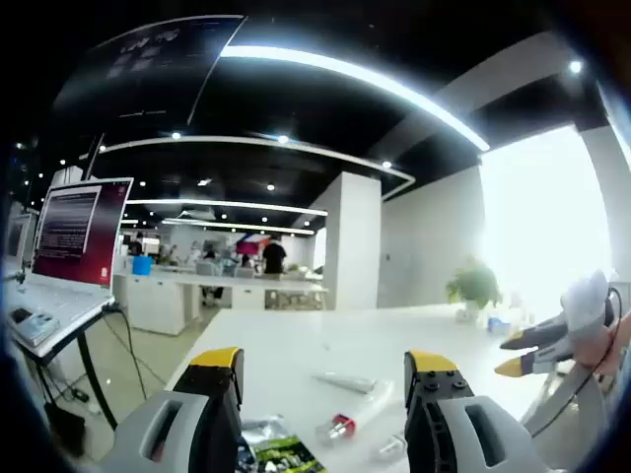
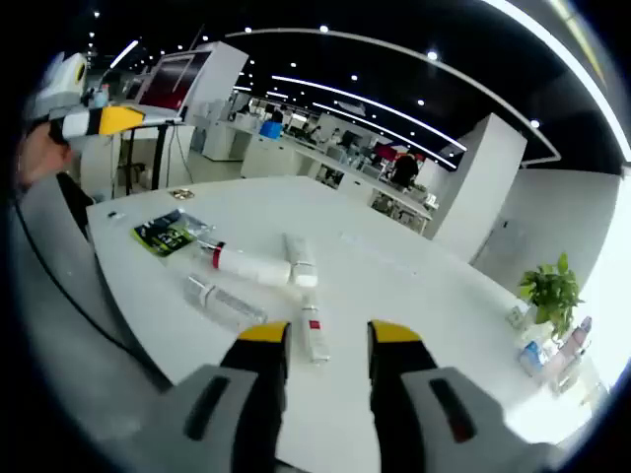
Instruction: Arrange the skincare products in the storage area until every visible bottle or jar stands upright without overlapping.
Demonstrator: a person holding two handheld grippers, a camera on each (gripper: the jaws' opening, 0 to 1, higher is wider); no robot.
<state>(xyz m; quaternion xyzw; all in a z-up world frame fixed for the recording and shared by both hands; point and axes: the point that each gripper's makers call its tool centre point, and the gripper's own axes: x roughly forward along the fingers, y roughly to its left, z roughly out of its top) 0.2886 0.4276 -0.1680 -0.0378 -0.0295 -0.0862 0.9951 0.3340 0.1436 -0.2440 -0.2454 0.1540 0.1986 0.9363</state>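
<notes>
Four tubes (image 2: 248, 264) lying flat, perhaps; one sachet (image 2: 165, 235).

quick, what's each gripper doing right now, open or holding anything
Left gripper: open, holding nothing, above the white table.
Right gripper: open, holding nothing, over the tubes lying on the table.

Both grippers are the same build: chunky grey plastic jaws capped with yellow tips and black inner faces. The left gripper (image 1: 323, 379) has a rounded slot moulded into each grey jaw, and the right gripper (image 2: 328, 345) looks identical. In the left gripper view, the right gripper's yellow-tipped jaws sit under a white housing, with thin dark cables beside it.
</notes>
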